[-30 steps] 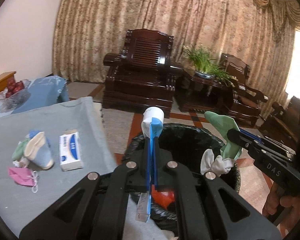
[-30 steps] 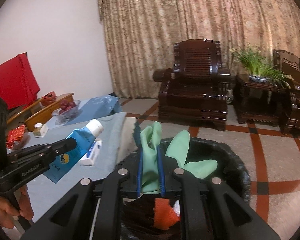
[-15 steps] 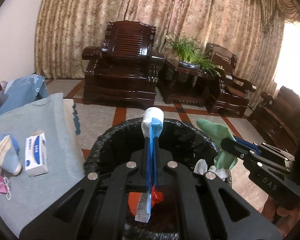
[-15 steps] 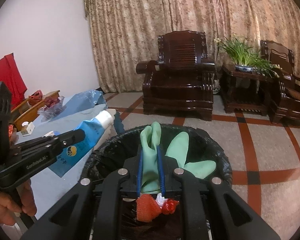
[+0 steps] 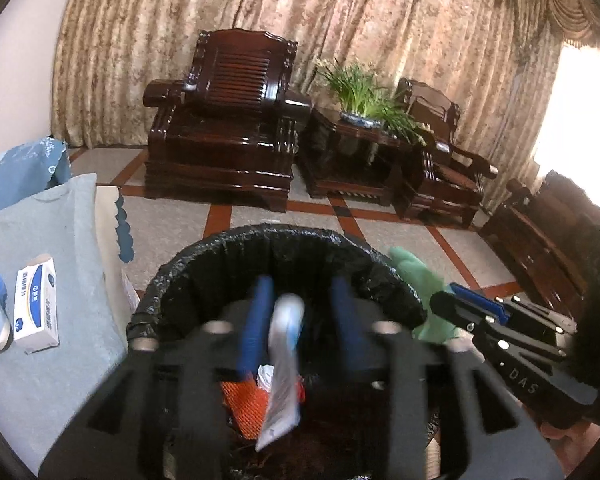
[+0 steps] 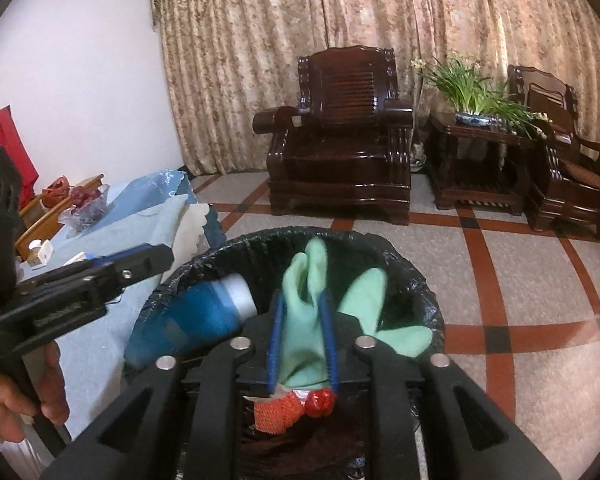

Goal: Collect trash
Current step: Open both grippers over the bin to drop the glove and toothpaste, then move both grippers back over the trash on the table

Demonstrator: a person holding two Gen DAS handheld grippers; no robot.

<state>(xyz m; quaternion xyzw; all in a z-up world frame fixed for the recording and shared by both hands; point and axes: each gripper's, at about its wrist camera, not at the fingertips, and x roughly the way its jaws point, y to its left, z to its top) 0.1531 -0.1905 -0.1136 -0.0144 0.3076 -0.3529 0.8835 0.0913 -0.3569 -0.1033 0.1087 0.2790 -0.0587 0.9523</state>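
On the left, the surface (image 5: 60, 240) with the pale blue cloth carried a white and blue box (image 5: 36, 304) near its right edge, and more small items lay at its left edge, cut by the frame. Just beside this edge stood the trash bin (image 5: 284, 240), lined with a black bag, and an orange net (image 6: 278, 414) already lay on its bottom.

The left gripper (image 5: 298, 320) was over the bin's mouth. Its jaws had just been opening and stood clearly apart, and the blue tube with the white cap (image 5: 284, 360) hung blurred between them, not pressed by the pads, so it seemed to be on the way down into the bin.

The right gripper (image 6: 303, 344) was also over the bin, more to the right. Its jaws had just been opening a little and were narrow, and the green rubber glove (image 6: 304, 312) was between the blue pads. The glove looked loosely kept, but I cannot tell for sure if the pads pressed it.

My judgement on the risks: the glove is soft and sticky, so it might cling to one pad and not fall when the jaws open more. Some of its fingers (image 6: 366, 292) reached toward the bin's right rim, so it might hang over the rim or slide to the floor (image 6: 520, 280).
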